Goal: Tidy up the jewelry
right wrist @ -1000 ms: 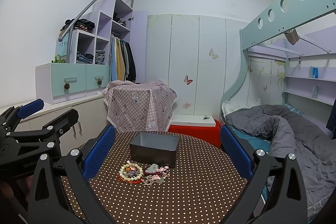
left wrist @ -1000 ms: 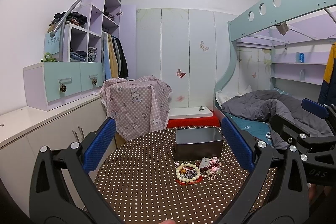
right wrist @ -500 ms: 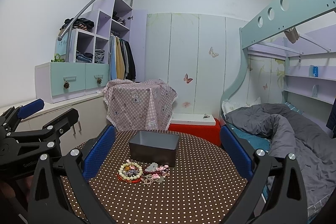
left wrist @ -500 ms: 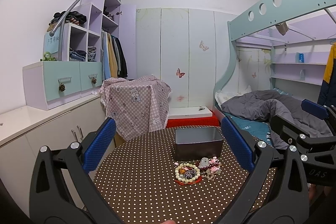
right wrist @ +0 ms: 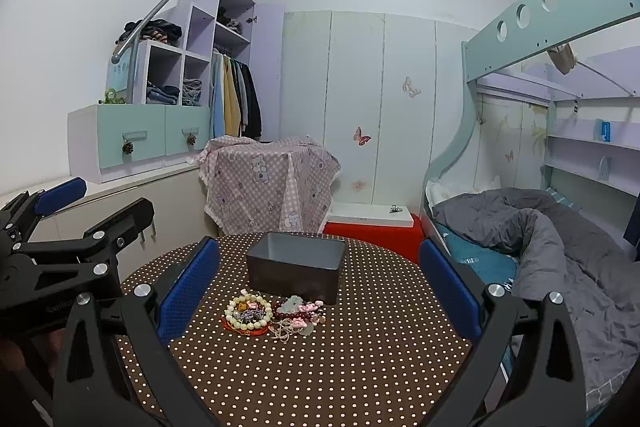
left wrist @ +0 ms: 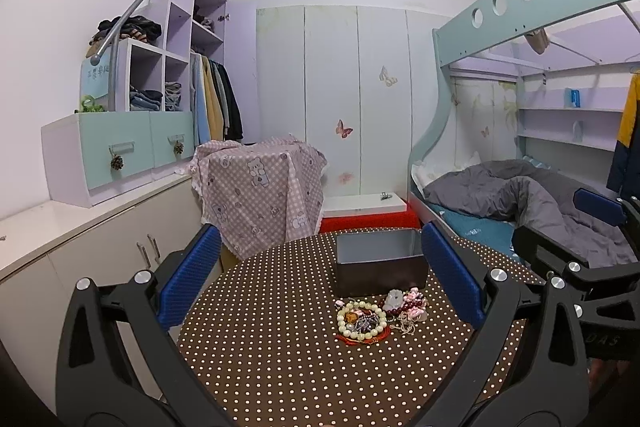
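A pile of jewelry (left wrist: 380, 315) lies on a round brown polka-dot table (left wrist: 280, 355): a cream bead bracelet (left wrist: 361, 319), red cord and pink pieces. It also shows in the right wrist view (right wrist: 272, 315). Behind it stands an open dark grey box (left wrist: 380, 261), also in the right wrist view (right wrist: 296, 267). My left gripper (left wrist: 320, 275) is open and empty, held above the table short of the pile. My right gripper (right wrist: 318, 277) is open and empty, likewise short of the pile. Each gripper shows at the edge of the other's view.
A stand draped in pink checked cloth (left wrist: 260, 191) is beyond the table. White cabinets (left wrist: 80, 251) run along the left. A bunk bed with a grey duvet (left wrist: 520, 199) is on the right. A red and white step (left wrist: 368, 211) sits by the wardrobe.
Both views have dipped and shifted slightly; the pile and box sit a little higher and more central in frame. Both grippers stay open.
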The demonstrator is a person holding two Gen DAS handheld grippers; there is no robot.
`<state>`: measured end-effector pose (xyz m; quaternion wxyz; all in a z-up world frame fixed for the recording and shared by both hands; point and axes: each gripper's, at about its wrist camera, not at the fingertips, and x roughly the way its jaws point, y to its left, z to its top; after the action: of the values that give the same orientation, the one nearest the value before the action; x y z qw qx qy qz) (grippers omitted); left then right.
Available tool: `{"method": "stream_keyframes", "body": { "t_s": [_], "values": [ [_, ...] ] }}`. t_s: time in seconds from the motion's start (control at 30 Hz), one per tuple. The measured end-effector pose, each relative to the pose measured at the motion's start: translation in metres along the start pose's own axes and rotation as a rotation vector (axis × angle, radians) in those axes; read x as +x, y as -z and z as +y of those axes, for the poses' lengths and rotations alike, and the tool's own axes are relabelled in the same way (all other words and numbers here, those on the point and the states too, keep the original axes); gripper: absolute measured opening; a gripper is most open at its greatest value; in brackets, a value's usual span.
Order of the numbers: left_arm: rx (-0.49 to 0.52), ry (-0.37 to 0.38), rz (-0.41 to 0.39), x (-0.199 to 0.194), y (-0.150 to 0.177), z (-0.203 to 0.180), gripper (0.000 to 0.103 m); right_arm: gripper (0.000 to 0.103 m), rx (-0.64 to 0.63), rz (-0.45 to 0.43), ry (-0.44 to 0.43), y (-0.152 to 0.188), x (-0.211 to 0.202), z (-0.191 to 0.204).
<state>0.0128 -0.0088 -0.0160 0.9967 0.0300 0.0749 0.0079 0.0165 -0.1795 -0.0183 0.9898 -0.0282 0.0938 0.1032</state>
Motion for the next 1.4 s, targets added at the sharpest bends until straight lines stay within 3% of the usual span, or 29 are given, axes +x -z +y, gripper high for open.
{"method": "stream_keyframes", "body": {
  "t_s": [0.23,0.4,0.6,0.77,0.83,0.9,1.0,1.07,1.2,1.27,1.4],
  "values": [
    [0.014,0.002,0.065,0.015,0.01,0.001,0.098,0.096,0.001,0.057,0.003,0.009,0.014,-0.001],
    [-0.017,0.012,0.149,0.032,0.025,0.014,0.098,0.096,0.082,0.184,-0.043,0.022,0.037,-0.012],
    [-0.072,0.012,0.291,0.062,0.051,0.039,0.098,0.096,0.164,0.307,-0.038,0.044,0.06,-0.032],
    [-0.152,0.054,0.459,0.1,0.074,0.047,0.097,0.095,0.172,0.346,-0.034,0.053,0.071,-0.04],
    [-0.153,0.064,0.494,0.112,0.078,0.042,0.095,0.09,0.171,0.362,-0.045,0.056,0.077,-0.043],
    [-0.141,0.081,0.508,0.123,0.078,0.035,0.092,0.079,0.168,0.377,-0.049,0.059,0.084,-0.045],
    [-0.13,0.099,0.552,0.144,0.081,0.026,0.087,0.077,0.173,0.41,-0.043,0.065,0.092,-0.049],
    [-0.145,0.123,0.591,0.158,0.085,0.023,0.078,0.077,0.174,0.427,-0.046,0.068,0.096,-0.051],
    [-0.131,0.105,0.629,0.174,0.091,0.016,0.077,0.077,0.164,0.456,-0.043,0.073,0.104,-0.052],
    [-0.107,0.096,0.652,0.179,0.094,0.011,0.058,0.077,0.172,0.474,-0.053,0.075,0.109,-0.053],
    [-0.084,0.123,0.71,0.187,0.102,0.005,0.048,0.077,0.179,0.49,-0.055,0.074,0.115,-0.055]
  ]
}}
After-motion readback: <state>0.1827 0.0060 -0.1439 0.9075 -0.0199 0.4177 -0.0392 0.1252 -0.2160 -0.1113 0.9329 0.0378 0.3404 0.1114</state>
